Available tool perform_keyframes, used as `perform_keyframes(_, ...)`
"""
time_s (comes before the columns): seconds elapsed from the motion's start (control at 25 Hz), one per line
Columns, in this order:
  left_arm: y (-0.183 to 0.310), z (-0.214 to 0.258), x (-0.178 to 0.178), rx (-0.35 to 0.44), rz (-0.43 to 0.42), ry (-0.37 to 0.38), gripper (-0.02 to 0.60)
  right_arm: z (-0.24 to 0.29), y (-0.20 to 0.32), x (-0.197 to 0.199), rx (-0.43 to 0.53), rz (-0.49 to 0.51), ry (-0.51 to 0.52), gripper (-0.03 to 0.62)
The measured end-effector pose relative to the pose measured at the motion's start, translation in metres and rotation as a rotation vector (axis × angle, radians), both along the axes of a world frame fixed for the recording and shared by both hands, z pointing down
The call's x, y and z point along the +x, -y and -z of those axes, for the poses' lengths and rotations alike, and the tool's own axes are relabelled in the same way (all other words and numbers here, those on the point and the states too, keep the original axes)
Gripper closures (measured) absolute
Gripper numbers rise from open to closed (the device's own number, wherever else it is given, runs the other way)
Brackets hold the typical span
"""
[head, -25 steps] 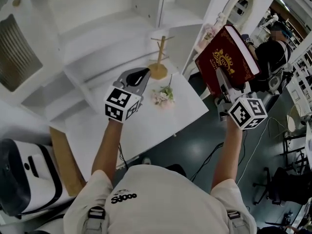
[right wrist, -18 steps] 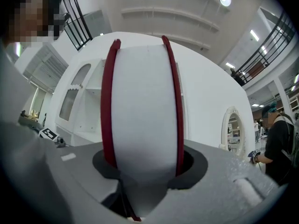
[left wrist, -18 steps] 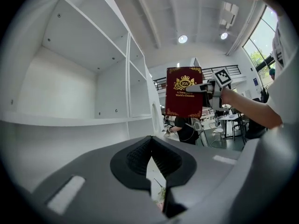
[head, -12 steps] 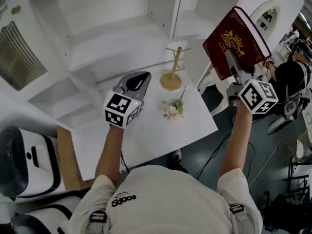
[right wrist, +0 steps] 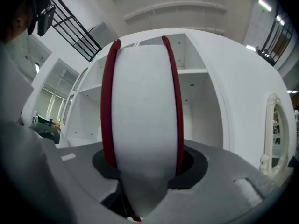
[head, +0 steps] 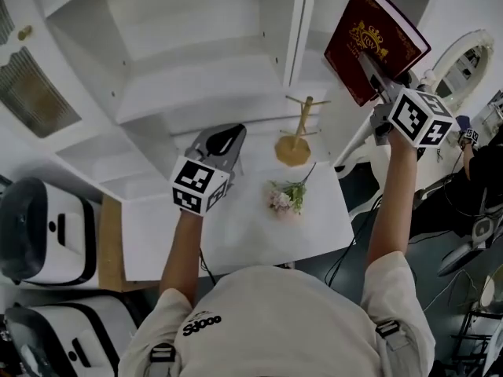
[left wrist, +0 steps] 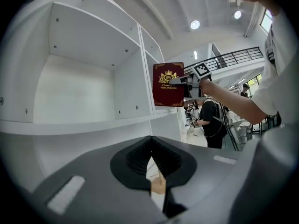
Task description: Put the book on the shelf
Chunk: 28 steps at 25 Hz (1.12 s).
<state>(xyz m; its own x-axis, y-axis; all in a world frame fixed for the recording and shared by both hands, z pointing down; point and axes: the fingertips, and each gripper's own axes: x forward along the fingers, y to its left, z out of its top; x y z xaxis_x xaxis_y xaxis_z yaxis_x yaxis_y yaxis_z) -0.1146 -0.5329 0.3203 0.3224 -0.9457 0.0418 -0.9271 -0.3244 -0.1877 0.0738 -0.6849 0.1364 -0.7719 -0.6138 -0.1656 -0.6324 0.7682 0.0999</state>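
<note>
Meanwhile, the left gripper [head: 222,138] is hovering over the white table [head: 236,234], its jaws pressed together on nothing and barely shifting. Further right, the right gripper [head: 376,71] is pinching the red book [head: 371,34] by its lower edge. It is carrying the book up from beside the table toward the white shelf [head: 196,93], so placement is probably drawing near.
</note>
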Motion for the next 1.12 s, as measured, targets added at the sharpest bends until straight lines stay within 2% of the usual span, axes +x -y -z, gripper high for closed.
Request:
perform_keyframes(0.2, 0.013, -0.008, -0.013, -0.015, 0.090, -0.021, 0.566, -0.001, 0.044, -0.038, -0.034, 0.086, -0.085, 0.381)
perform_keyframes(0.64, 0.010, -0.013, -0.040, -0.037, 0.205, -0.034, 0.566, 0.000, 0.096, -0.104, -0.058, 0.167, -0.100, 0.381)
perform_keyframes(0.8, 0.006, -0.019, -0.043, -0.049, 0.217, -0.039, 0.566, 0.000, 0.106, -0.108, -0.060, 0.160, -0.087, 0.375)
perform_keyframes(1.0, 0.001, -0.021, -0.044, -0.053, 0.207, -0.043, 0.566, 0.001, 0.095, -0.098, 0.049, 0.103, -0.131, 0.349)
perform_keyframes(1.12, -0.002, -0.022, -0.040, -0.054, 0.189, -0.040, 0.566, 0.002, 0.085, -0.083, 0.057, 0.086, -0.094, 0.333)
